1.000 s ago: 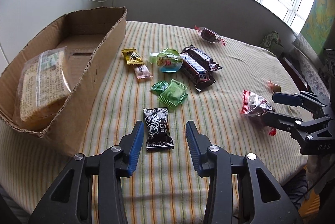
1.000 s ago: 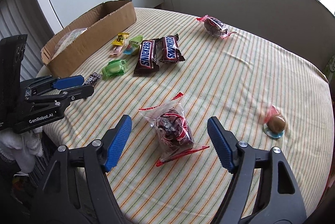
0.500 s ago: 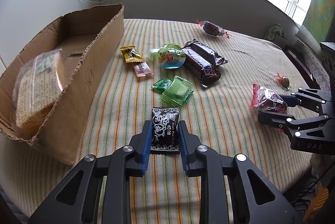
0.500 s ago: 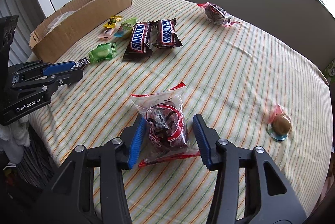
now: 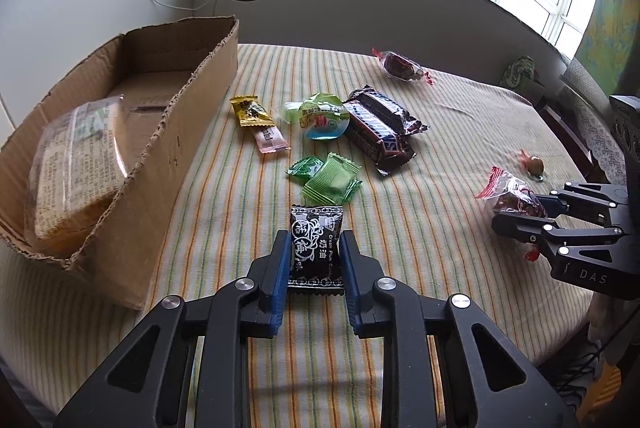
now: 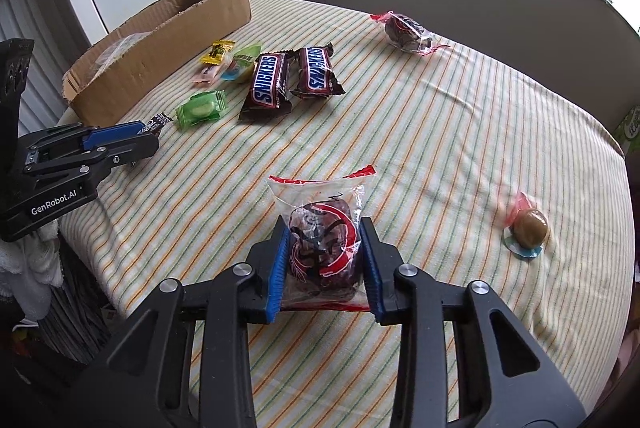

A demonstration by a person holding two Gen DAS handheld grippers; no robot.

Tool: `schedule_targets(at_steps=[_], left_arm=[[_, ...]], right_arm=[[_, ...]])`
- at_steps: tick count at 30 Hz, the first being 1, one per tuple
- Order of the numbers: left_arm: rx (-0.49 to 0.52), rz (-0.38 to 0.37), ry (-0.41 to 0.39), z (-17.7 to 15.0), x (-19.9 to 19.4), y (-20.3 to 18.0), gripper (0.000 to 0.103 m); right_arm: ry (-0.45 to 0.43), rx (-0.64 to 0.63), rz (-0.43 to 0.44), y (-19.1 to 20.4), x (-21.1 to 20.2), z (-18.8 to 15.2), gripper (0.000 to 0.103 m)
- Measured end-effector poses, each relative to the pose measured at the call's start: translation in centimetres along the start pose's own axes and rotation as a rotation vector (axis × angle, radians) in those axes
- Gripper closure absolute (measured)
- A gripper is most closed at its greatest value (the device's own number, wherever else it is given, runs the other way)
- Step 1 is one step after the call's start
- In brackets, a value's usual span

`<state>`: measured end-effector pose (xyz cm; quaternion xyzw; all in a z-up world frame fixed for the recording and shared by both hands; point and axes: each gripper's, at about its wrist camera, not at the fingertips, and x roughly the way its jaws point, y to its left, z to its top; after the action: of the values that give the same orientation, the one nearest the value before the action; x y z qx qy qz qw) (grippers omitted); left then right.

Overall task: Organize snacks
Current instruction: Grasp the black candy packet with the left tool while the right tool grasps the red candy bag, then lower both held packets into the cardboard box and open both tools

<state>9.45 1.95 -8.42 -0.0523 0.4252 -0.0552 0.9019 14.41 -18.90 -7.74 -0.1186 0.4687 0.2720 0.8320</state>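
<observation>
A black plum-candy packet (image 5: 318, 224) lies on the striped tablecloth (image 5: 240, 208), and my left gripper (image 5: 314, 242) is shut on its lower half. The right wrist view shows that gripper (image 6: 148, 136) at the far left, with the packet's end (image 6: 159, 119) sticking out. My right gripper (image 6: 324, 228) is closing, its blue pads pressing the sides of a clear red-edged packet (image 6: 320, 204) of dark sweets. In the left wrist view this gripper (image 5: 516, 210) holds the packet (image 5: 506, 190) at the right. The cardboard box (image 5: 172, 132) stands at the left.
A wrapped biscuit pack (image 5: 76, 156) lies in the box. Two Snickers bars (image 6: 268, 84), green packets (image 5: 332, 176), a jelly cup (image 5: 324, 116), yellow (image 5: 250, 110) and pink (image 5: 270, 138) sweets lie mid-table. A second red-edged packet (image 6: 406, 30) and a brown sweet (image 6: 530, 224) lie apart.
Both grippers went from wide open to closed: the left onto the black packet, the right onto the clear red-edged packet. Both packets still rest on the cloth.
</observation>
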Motion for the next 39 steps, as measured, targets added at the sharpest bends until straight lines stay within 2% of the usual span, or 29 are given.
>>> schedule_targets(at_steps=[17, 27, 39], left_arm=[[-0.009, -0.021, -0.102, 0.9, -3.8, 0.5, 0.080], [-0.031, -0.009, -0.166, 1.9, -6.1, 2.9, 0.080], [-0.064, 0.043, -0.217, 3.0, -7.7, 7.0, 0.080]], right_arm=[[-0.063, -0.048, -0.013, 3.6, -3.6, 1.8, 0.069], [-0.103, -0.089, 0.001, 6.7, -4.3, 4.9, 0.069], [-0.148, -0.119, 0.049, 9.9, -3.2, 10.0, 0.069]])
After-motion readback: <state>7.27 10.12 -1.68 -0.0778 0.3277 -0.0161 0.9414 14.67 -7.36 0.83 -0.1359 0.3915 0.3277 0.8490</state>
